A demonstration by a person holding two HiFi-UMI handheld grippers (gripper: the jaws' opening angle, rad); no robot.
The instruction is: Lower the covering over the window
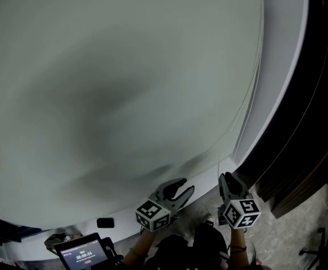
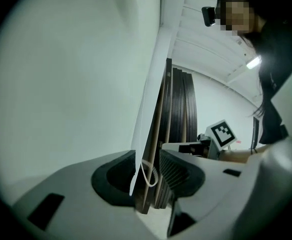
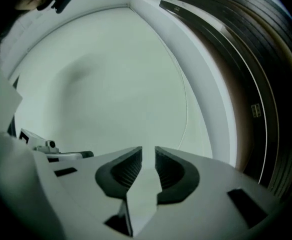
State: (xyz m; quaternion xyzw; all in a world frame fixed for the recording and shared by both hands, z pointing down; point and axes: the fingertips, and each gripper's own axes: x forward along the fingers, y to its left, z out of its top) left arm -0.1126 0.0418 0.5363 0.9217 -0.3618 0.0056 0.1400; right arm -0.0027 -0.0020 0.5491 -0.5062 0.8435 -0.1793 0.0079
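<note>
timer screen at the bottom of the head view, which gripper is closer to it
Left. The left gripper sits up and to the right of the timer screen; the right gripper is farther right, beyond the left one.

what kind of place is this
Probably an indoor room, perhaps an office, beside a big window: a pale roller blind with its bead cord, a white frame, and dark slatted panelling.

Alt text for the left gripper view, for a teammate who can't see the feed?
The left gripper holds its jaws wide apart, with a white bead cord loop hanging in the gap, neither pad pressing it. Left of it is the pale window covering; to the right stands a stack of dark slats.
</note>
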